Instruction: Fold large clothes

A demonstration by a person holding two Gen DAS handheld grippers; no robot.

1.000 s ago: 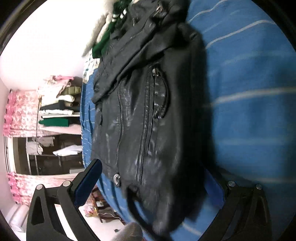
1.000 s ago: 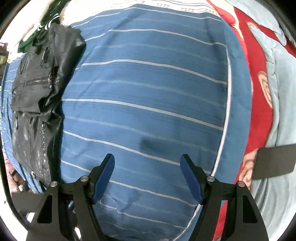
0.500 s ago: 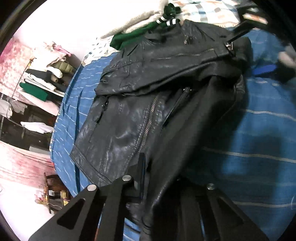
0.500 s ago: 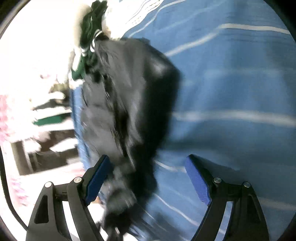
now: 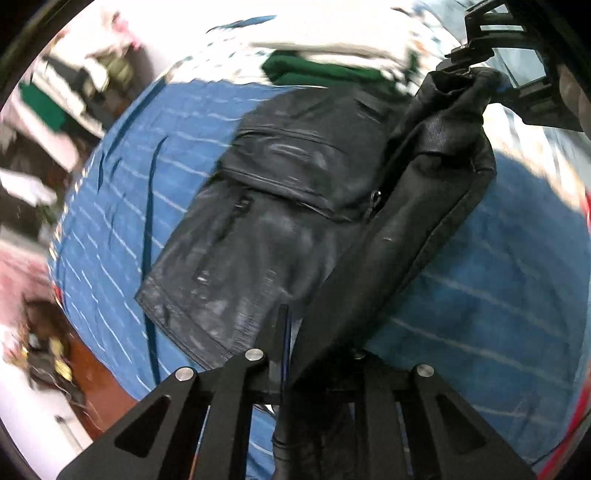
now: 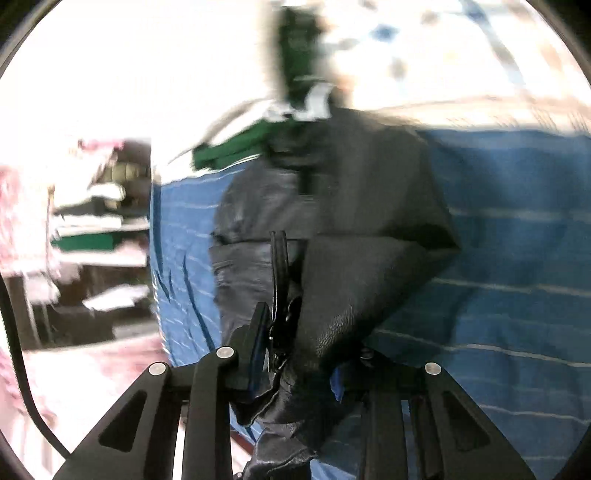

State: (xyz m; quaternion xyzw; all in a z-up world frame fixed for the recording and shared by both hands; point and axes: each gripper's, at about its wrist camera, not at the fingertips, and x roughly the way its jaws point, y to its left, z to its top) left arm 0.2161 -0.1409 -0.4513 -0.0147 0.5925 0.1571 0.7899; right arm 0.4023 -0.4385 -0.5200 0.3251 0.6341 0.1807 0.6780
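Note:
A black leather jacket (image 5: 266,221) lies on a blue striped bed cover (image 5: 498,295). My left gripper (image 5: 314,354) is shut on the jacket's near edge, and a fold of it rises to the upper right. There my right gripper (image 5: 480,77) pinches the far end of that fold. In the right wrist view my right gripper (image 6: 295,350) is shut on bunched jacket leather (image 6: 351,288), lifted off the blue cover (image 6: 517,258). That view is blurred.
Green (image 5: 314,70) and white (image 5: 332,33) clothes lie at the bed's far edge behind the jacket. Shelves with folded clothes (image 5: 66,92) stand at the left. A red blanket edge (image 5: 585,206) shows at the right. Wooden floor (image 5: 99,384) lies beyond the bed's left side.
Both grippers closed on the jacket: the left first, then the right after swinging over from the bare cover. The held edge is now lifted up off the bed as a fold.

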